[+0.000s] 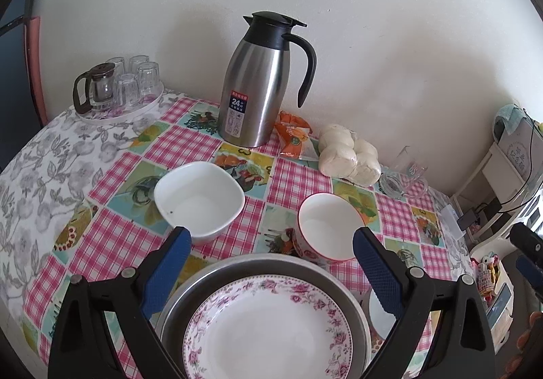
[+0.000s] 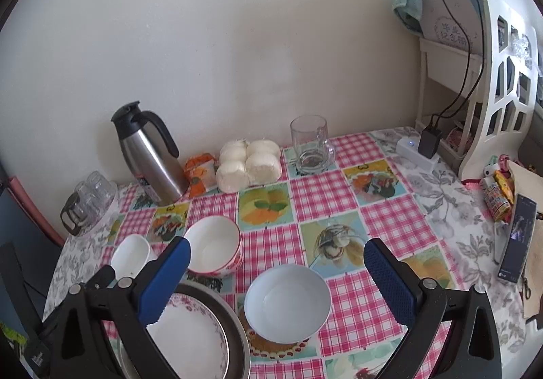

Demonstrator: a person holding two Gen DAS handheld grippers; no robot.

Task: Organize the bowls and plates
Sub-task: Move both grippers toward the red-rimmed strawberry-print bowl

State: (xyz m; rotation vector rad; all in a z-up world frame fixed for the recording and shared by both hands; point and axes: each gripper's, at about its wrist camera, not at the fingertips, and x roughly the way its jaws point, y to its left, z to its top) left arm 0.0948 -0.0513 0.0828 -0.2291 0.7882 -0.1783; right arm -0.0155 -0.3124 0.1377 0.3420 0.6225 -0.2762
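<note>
A floral-rimmed plate (image 1: 268, 328) lies in a metal pan (image 1: 258, 265) at the table's near edge, below my open, empty left gripper (image 1: 271, 236). A square white bowl (image 1: 200, 195) and a red-rimmed round bowl (image 1: 327, 226) stand just beyond its fingertips. In the right wrist view, my open, empty right gripper (image 2: 276, 251) hovers above a plain white bowl (image 2: 287, 302). The red-rimmed bowl (image 2: 213, 251), the square bowl (image 2: 130, 256), the plate (image 2: 190, 341) and the pan (image 2: 234, 324) are to its left.
Along the wall stand a steel thermos jug (image 1: 261, 83), a tray of glasses with a small teapot (image 1: 115, 87), an orange packet (image 1: 292, 134), bagged white buns (image 1: 349, 155) and a glass mug (image 2: 310, 144). A power strip (image 2: 417, 149), white shelf (image 2: 502, 80) and phone (image 2: 517, 236) stand right.
</note>
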